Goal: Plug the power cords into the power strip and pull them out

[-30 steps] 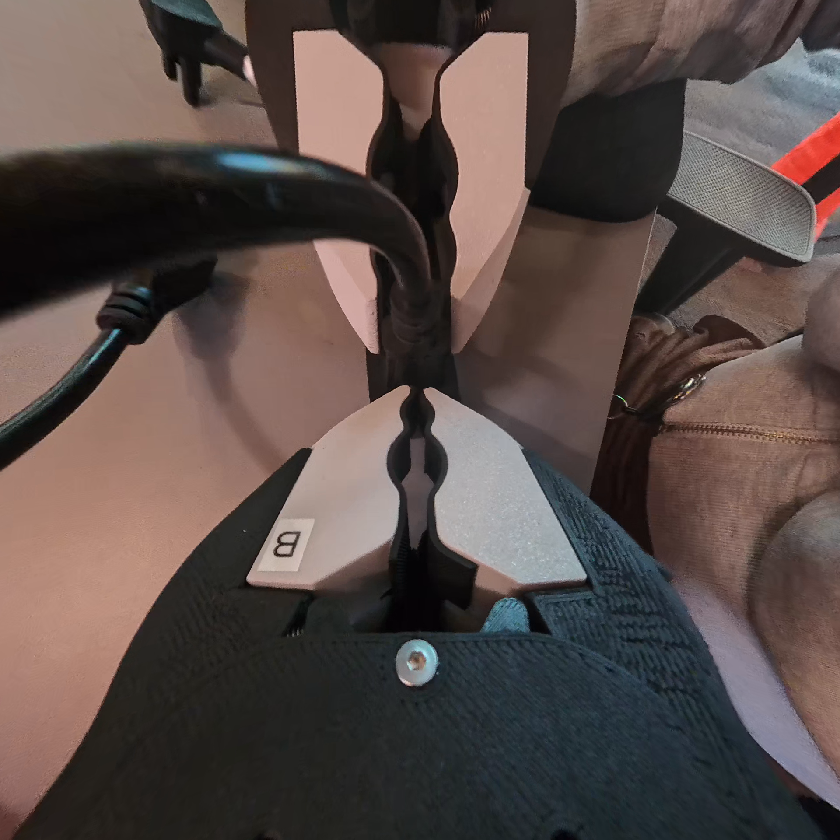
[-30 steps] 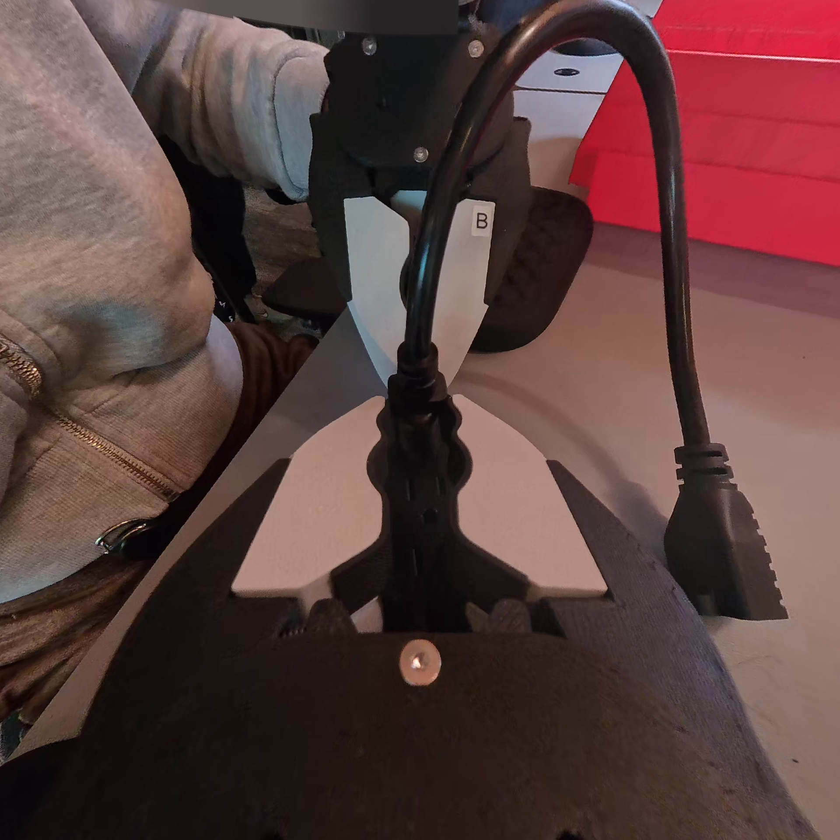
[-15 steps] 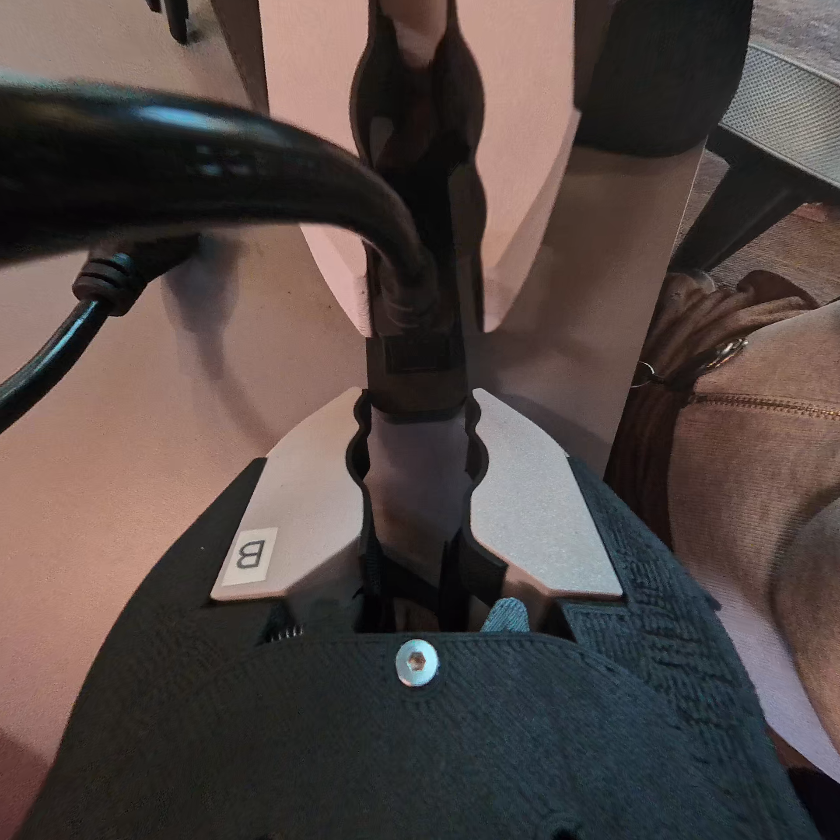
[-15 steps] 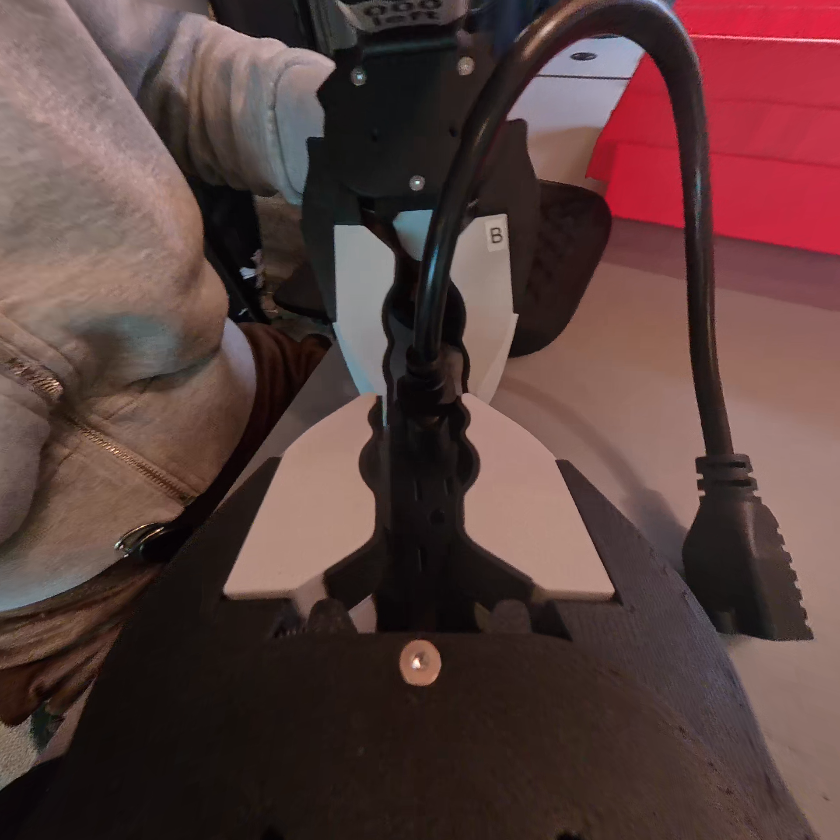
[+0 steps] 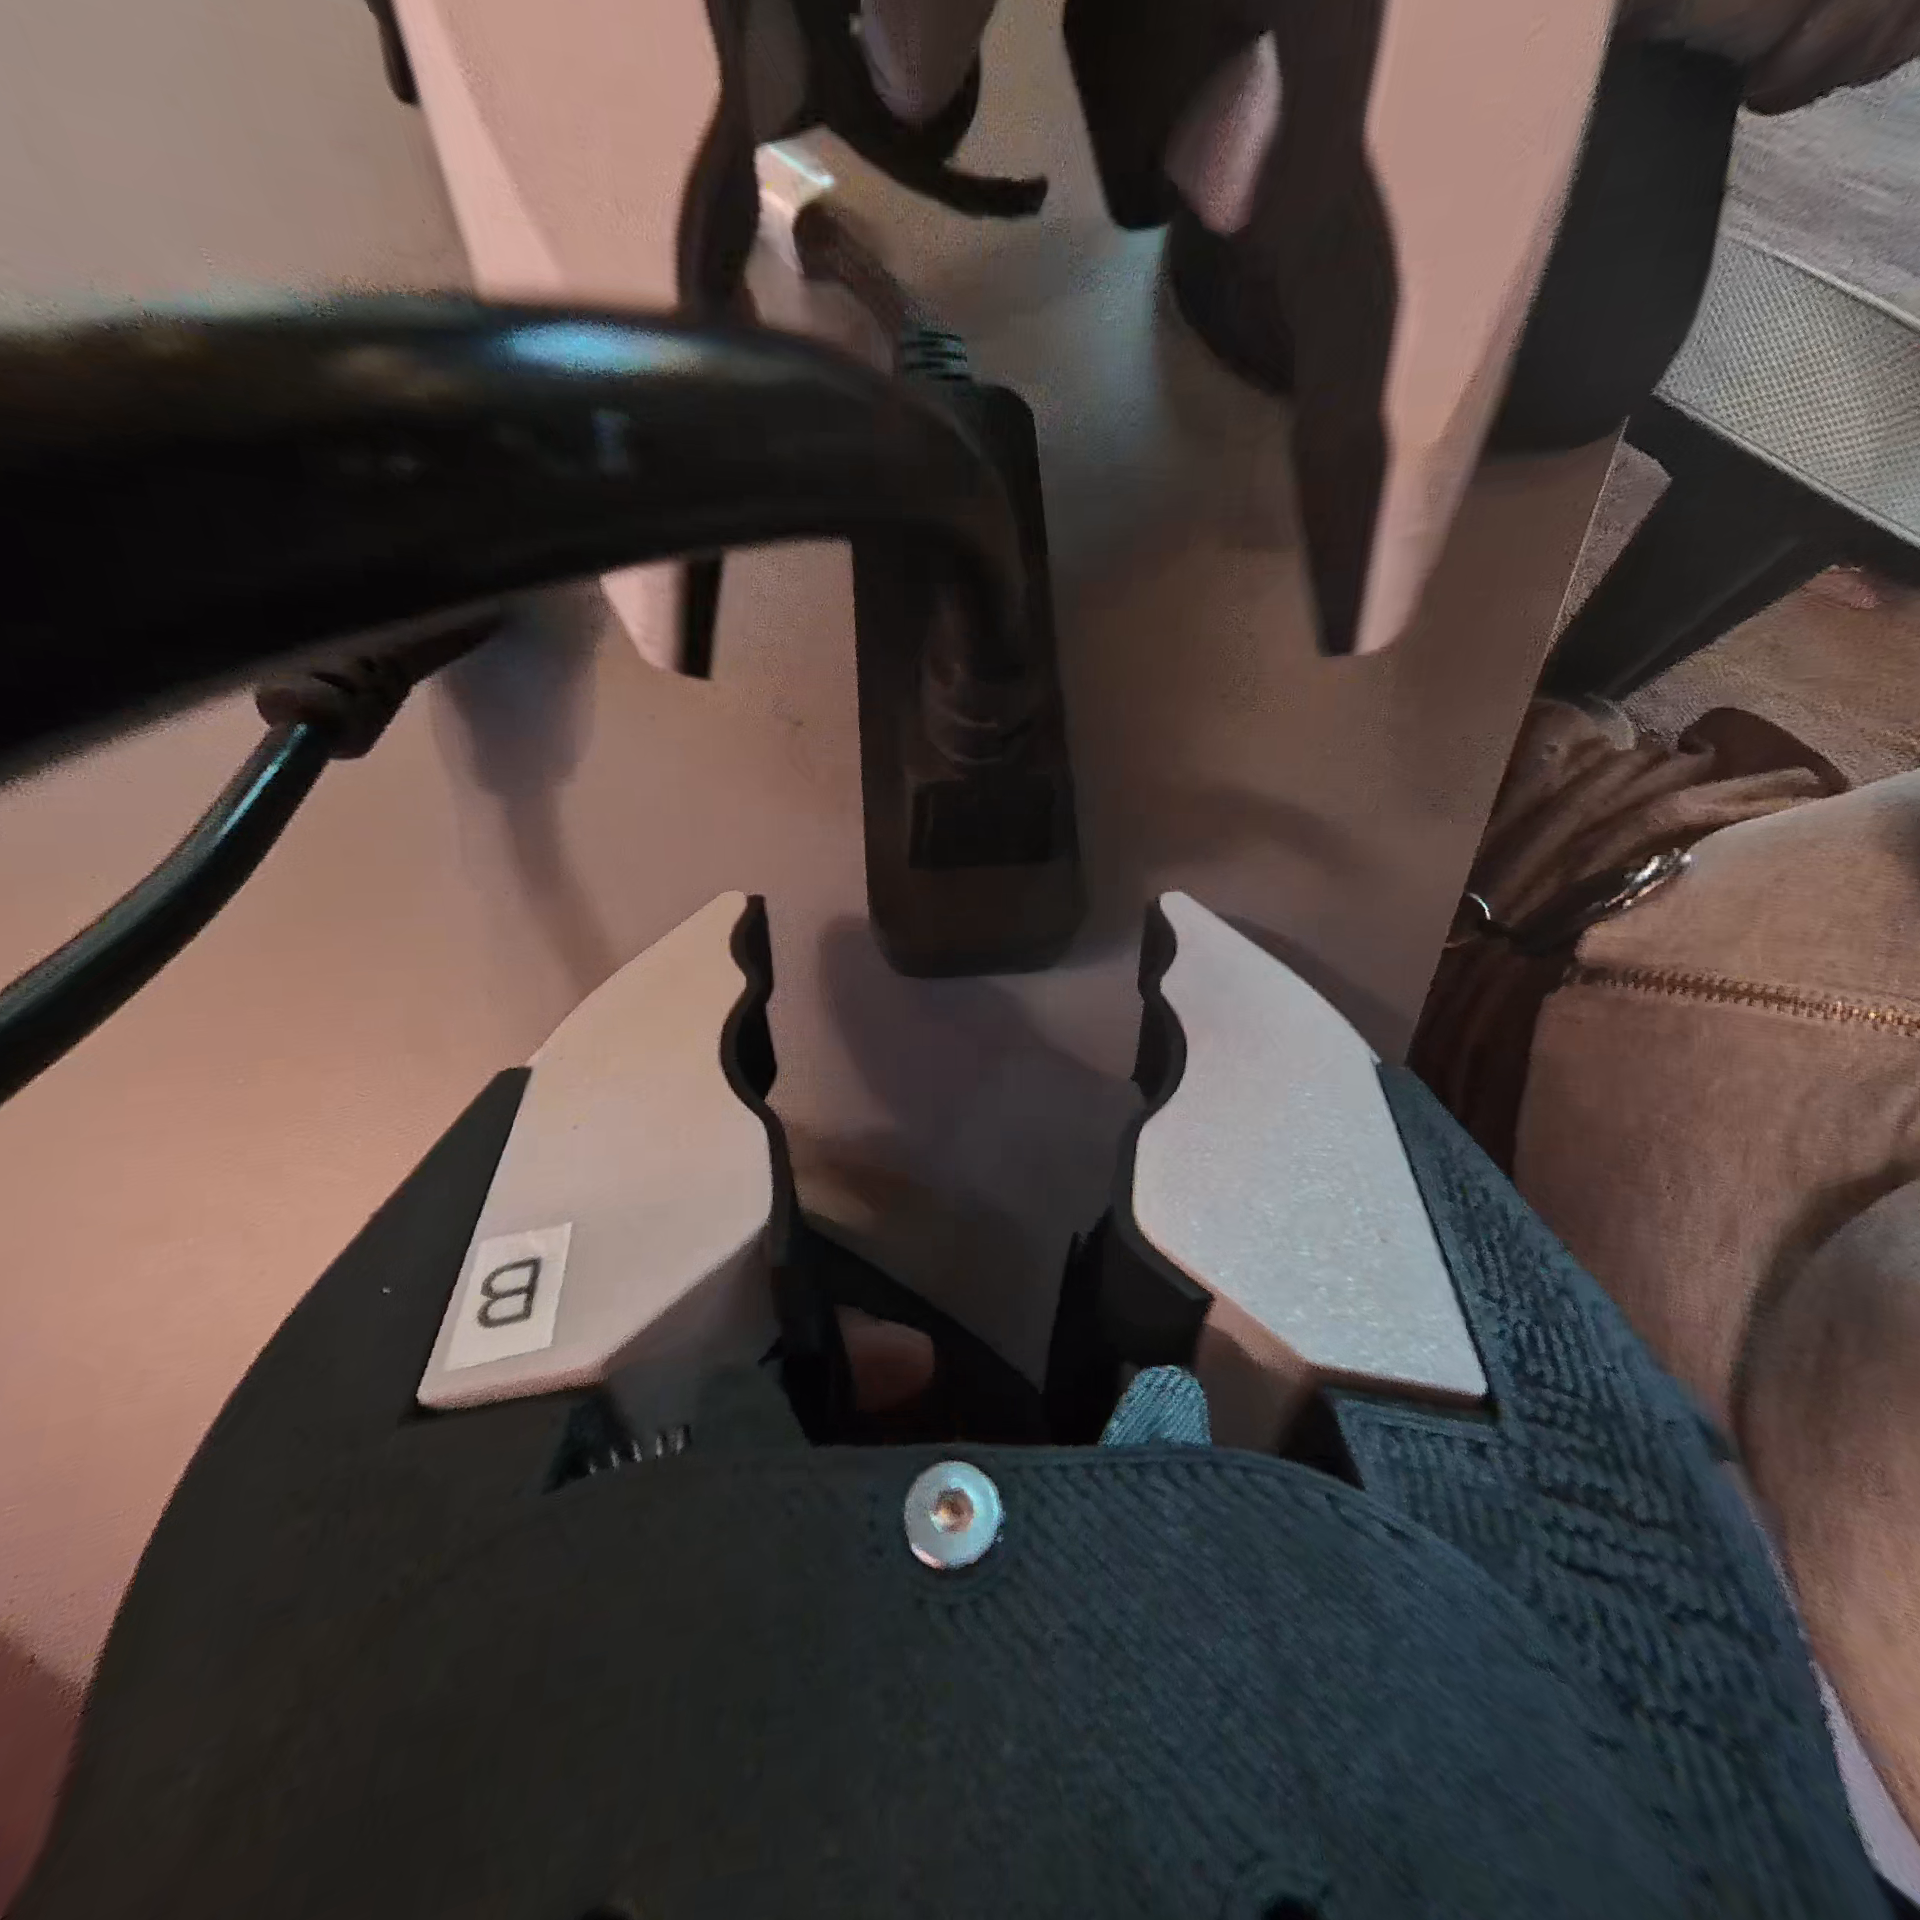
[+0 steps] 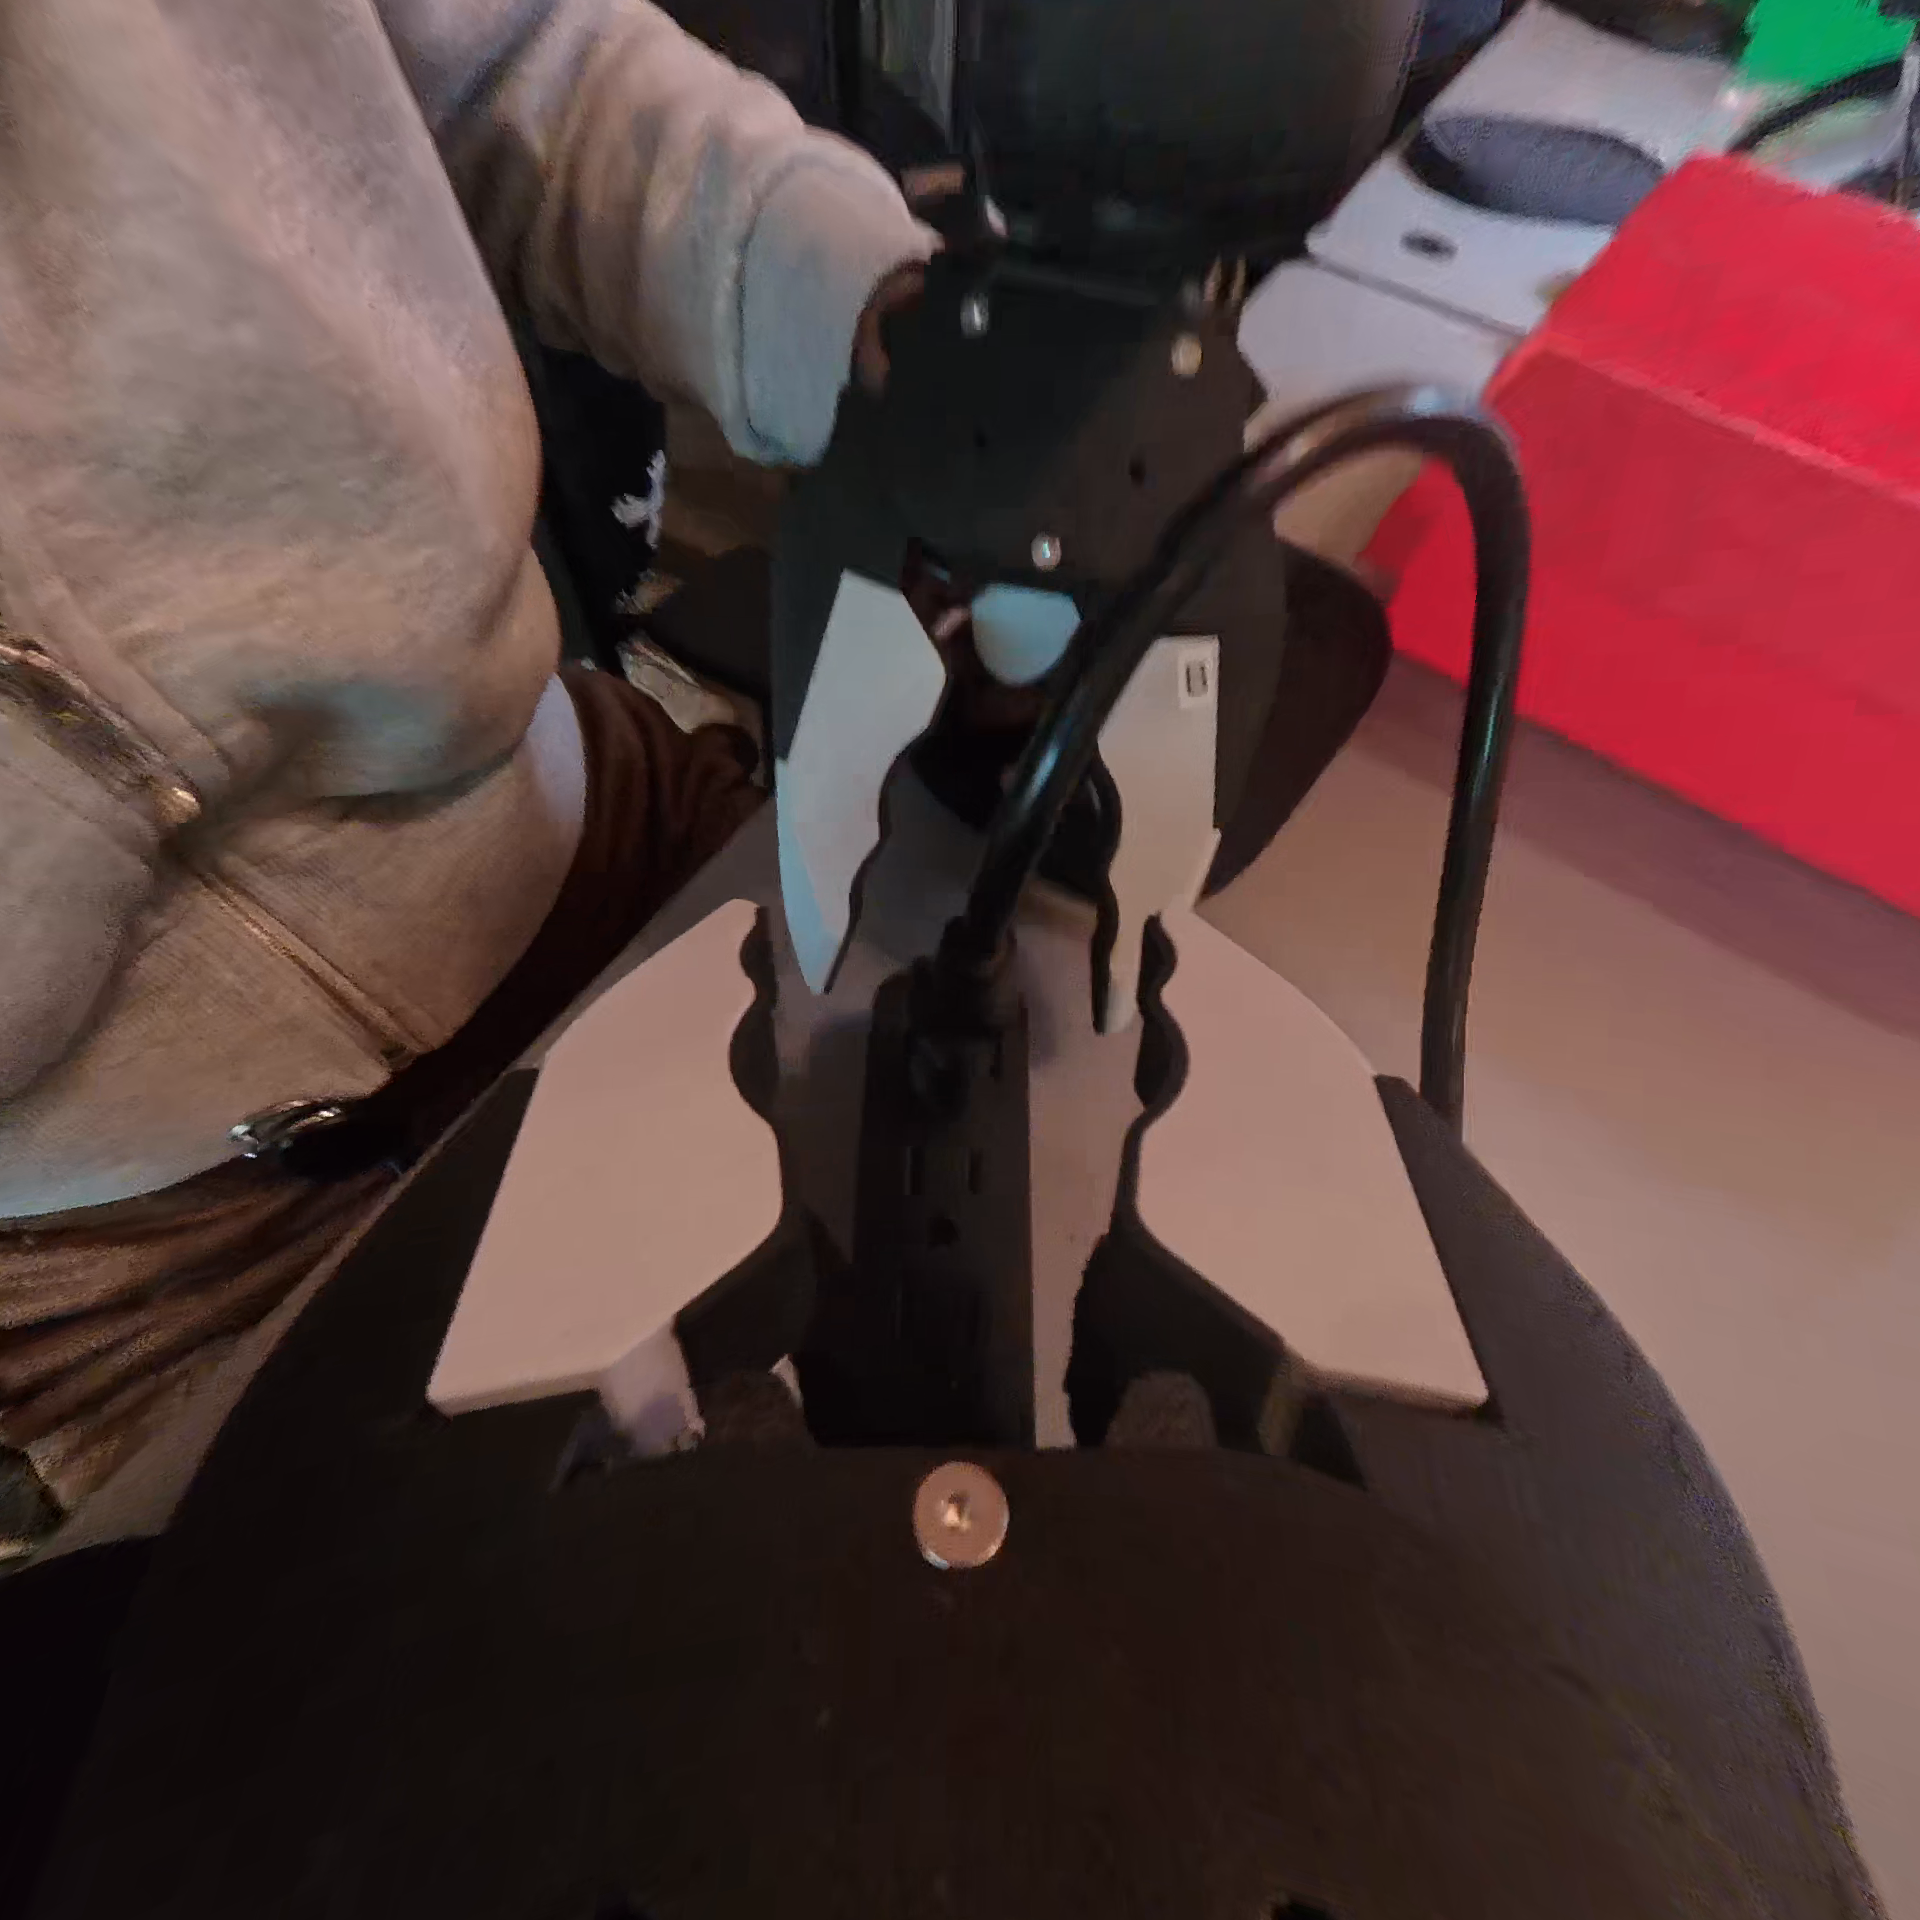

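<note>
A black power strip (image 5: pixel 971 790) lies on the tan table (image 5: pixel 312 1091), with one black power cord (image 5: pixel 416 468) plugged into its top. My left gripper (image 5: pixel 954 914) is open, its fingertips just short of the strip's near end. My right gripper (image 6: pixel 954 920) is open around the strip (image 6: pixel 940 1195) without gripping it. The cord (image 6: pixel 1475 727) arches up from its plug (image 6: pixel 966 997) and down to the right. Each gripper faces the other: the right gripper (image 5: pixel 1008 655) shows open in the left wrist view, the left gripper (image 6: pixel 971 1003) open in the right wrist view.
A second black cord with a strain relief (image 5: pixel 322 696) lies at the left. A person in a grey hoodie (image 6: pixel 260 520) sits at the table edge. A red box (image 6: pixel 1714 520) stands at the back right, and a black chair seat (image 6: pixel 1320 727) is beyond the table. My right fingertips sit around 6 cm from my left ones.
My right gripper has opened and let go of the power strip. My left gripper has opened wide. The two grippers have drawn apart, and the strip now lies free on the table.
</note>
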